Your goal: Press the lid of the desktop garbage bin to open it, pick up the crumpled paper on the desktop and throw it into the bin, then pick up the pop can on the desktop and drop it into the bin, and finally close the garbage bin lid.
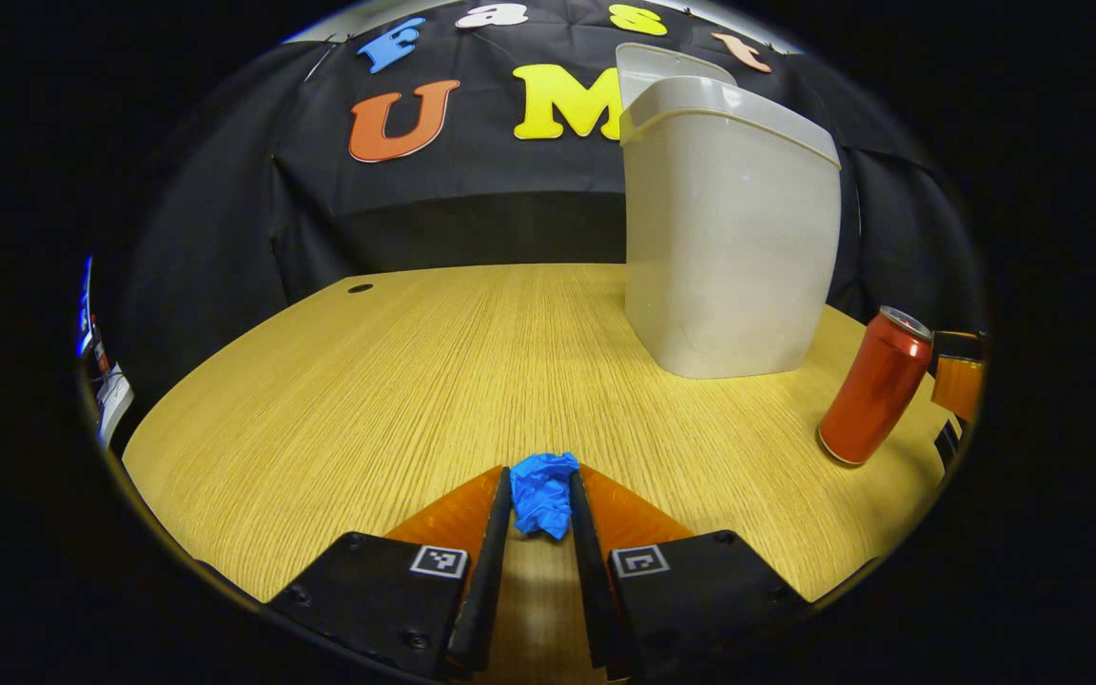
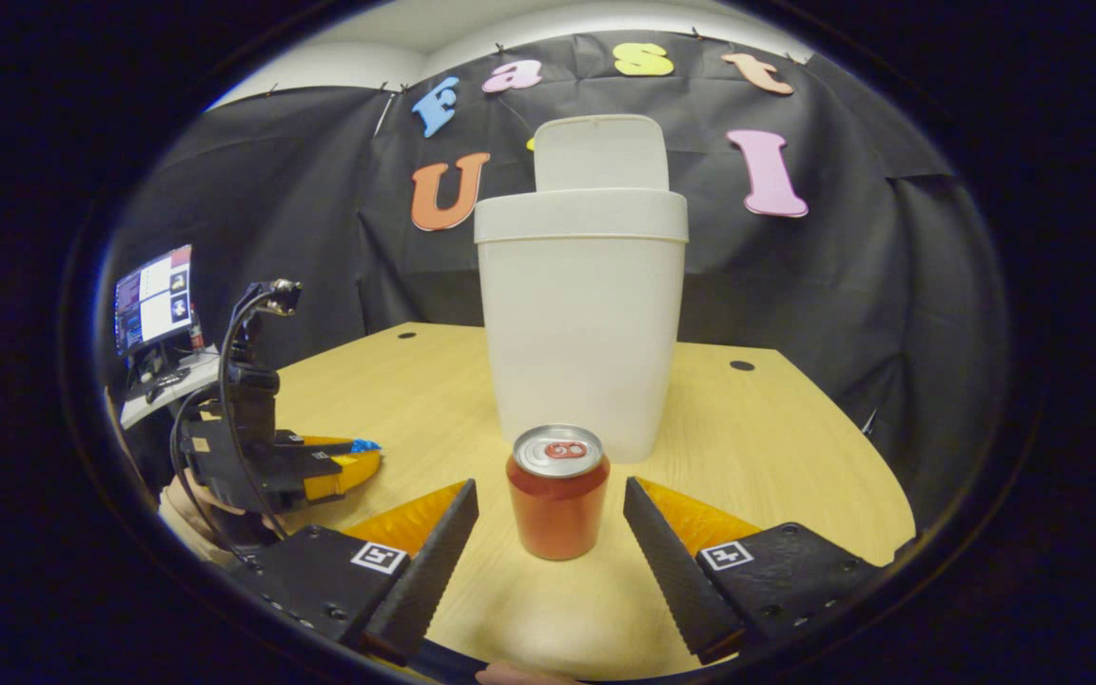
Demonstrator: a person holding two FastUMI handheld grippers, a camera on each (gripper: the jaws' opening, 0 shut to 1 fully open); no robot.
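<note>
A blue crumpled paper [image 1: 541, 495] sits between the fingertips of my left gripper [image 1: 540, 476], which is shut on it low over the wooden desk [image 1: 396, 381]. The white bin [image 1: 729, 238] stands at the back right with its lid [image 1: 667, 67] tipped up and open. A red pop can [image 1: 876, 385] stands upright to the right of the bin. In the right gripper view the can [image 2: 557, 495] stands between the spread fingers of my open right gripper [image 2: 549, 485], which do not touch it. Behind it are the bin [image 2: 581, 323] and its raised lid [image 2: 600, 152]. At the left the left gripper [image 2: 343, 466] holds the paper [image 2: 364, 444].
A monitor [image 2: 153, 295] and cables stand off the desk's left side. The desk has cable holes [image 2: 741, 365] near its back edge. A hand [image 2: 196, 509] holds the left gripper at the desk's left front corner.
</note>
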